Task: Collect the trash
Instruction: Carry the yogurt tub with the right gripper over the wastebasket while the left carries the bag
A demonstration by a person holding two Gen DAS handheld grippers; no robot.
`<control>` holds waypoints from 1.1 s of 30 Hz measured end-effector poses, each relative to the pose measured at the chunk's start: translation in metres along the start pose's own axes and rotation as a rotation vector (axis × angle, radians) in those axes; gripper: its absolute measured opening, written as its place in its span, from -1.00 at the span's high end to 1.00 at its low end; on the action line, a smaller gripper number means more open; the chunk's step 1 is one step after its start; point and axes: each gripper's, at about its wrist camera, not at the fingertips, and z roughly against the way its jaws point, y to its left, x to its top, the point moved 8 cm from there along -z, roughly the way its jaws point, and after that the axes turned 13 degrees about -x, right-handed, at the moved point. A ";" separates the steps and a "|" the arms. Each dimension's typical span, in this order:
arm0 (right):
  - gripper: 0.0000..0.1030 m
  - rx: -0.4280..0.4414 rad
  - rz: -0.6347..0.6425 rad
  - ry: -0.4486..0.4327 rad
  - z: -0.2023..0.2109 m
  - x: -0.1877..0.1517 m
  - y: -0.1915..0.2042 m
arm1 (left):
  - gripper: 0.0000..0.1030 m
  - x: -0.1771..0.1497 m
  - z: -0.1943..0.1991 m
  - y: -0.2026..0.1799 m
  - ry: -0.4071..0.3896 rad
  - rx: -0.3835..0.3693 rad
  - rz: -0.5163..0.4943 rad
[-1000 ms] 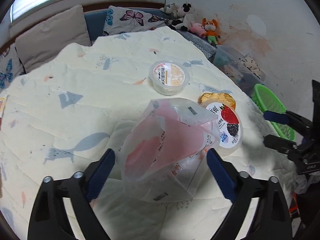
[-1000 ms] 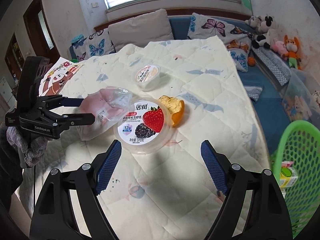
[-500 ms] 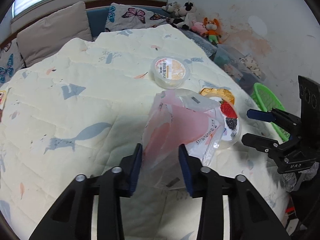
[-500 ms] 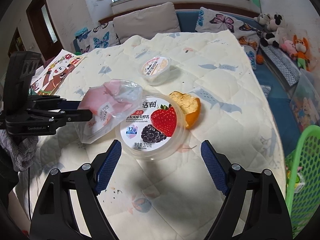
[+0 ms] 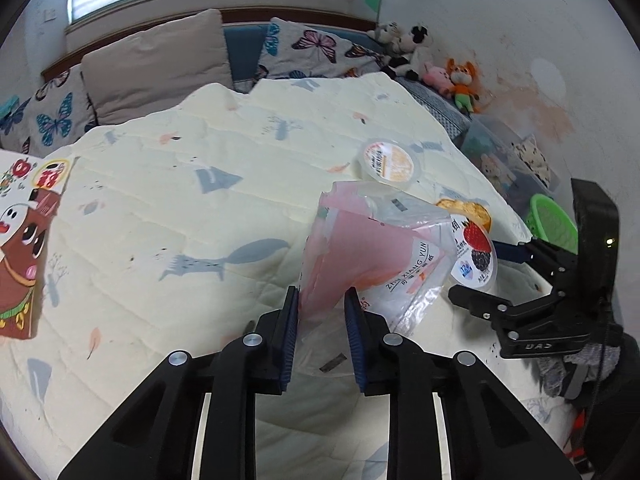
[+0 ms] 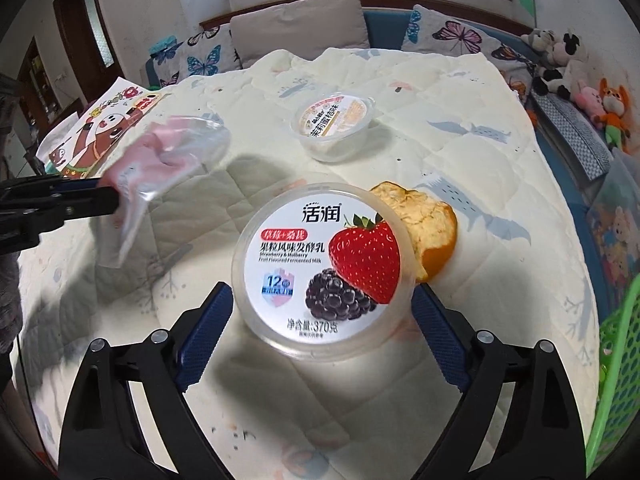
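Observation:
A crumpled clear and pink plastic bag (image 5: 372, 248) hangs lifted off the quilt, and my left gripper (image 5: 322, 300) is closing on its lower end, pads pressing the film. The right wrist view shows that bag (image 6: 168, 160) held at the left. A strawberry yogurt tub (image 6: 324, 264) sits on the quilt between the fingers of my right gripper (image 6: 320, 296). Its jaws are opening and stand clear of the tub's sides. An orange peel (image 6: 432, 224) leans against the tub's right side. A smaller lidded cup (image 6: 334, 120) stands farther back.
A green mesh basket (image 6: 616, 360) sits low past the quilt's right edge. A picture book (image 5: 24, 232) lies at the left edge of the quilt (image 5: 160, 200). Pillows and plush toys line the back and right.
My left gripper went from wide open around the bag to closed on it, then lifted it. My right gripper moved forward and down until the yogurt tub lay between its fingers, and it widened.

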 end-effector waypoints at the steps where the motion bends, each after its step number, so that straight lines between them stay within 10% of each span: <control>1: -0.76 0.000 -0.003 0.002 -0.002 0.001 0.000 | 0.56 0.000 0.001 0.001 -0.003 0.000 0.006; 33: -0.72 -0.077 -0.161 -0.121 0.112 -0.051 -0.083 | 0.57 -0.005 0.010 -0.109 -0.028 -0.068 -0.057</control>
